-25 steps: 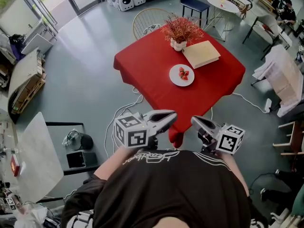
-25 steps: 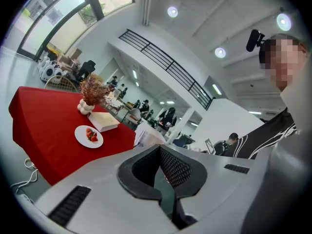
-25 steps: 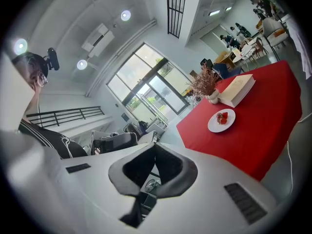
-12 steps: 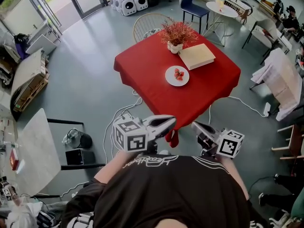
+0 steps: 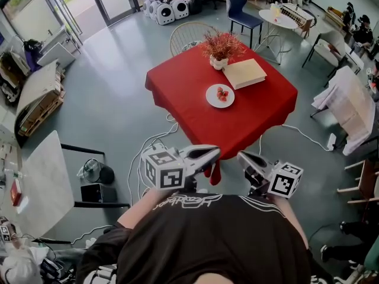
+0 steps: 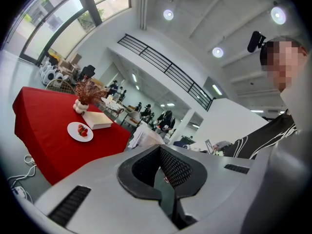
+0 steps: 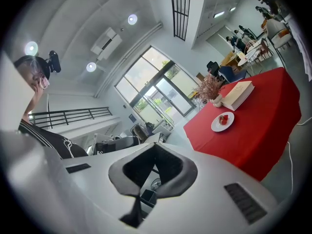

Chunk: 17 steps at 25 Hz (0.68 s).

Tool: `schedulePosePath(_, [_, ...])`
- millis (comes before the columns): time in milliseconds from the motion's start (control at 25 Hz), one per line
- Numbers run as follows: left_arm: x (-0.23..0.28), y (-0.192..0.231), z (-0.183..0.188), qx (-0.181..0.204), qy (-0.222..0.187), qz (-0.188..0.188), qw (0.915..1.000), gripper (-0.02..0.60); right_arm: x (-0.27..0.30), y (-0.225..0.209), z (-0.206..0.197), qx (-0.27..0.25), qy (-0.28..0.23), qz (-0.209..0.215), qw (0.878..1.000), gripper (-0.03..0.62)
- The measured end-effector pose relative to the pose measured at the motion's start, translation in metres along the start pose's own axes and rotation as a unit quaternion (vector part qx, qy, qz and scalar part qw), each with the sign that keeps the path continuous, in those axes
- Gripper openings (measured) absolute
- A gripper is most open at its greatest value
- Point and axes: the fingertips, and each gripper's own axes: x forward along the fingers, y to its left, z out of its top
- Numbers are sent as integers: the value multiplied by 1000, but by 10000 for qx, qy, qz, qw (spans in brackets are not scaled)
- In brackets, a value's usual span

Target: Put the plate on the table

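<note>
A white plate (image 5: 220, 95) with strawberries rests on the red-clothed table (image 5: 183, 90), beside a thick book (image 5: 244, 73) and a vase of red twigs (image 5: 219, 49). Both grippers hover close to my chest, well short of the table's near corner. My left gripper (image 5: 214, 152) is shut and empty; my right gripper (image 5: 241, 157) is also shut and empty. In the left gripper view the plate (image 6: 80, 131) lies far off to the left of the closed left gripper (image 6: 160, 150). The right gripper view puts the plate (image 7: 223, 121) far off to the right of the right gripper (image 7: 155, 145).
A wire chair (image 5: 188, 33) stands behind the table, with a blue chair (image 5: 240, 3) and a round white table (image 5: 285, 12) farther back. Cables (image 5: 155, 139) trail on the floor by the table's near corner. A marble-topped counter (image 5: 38, 185) is at my left, draped furniture (image 5: 349, 96) at my right.
The table and plate have shrunk slightly and drifted left in the head view, as if I stepped back. Both grippers keep their place near my chest and stay shut.
</note>
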Motion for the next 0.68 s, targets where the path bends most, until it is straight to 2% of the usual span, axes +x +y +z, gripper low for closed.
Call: schedulePosePath(680, [3,-17,-3,48,8,-109,9999,8,-17,12,0,-111,-170,-87,9998,8])
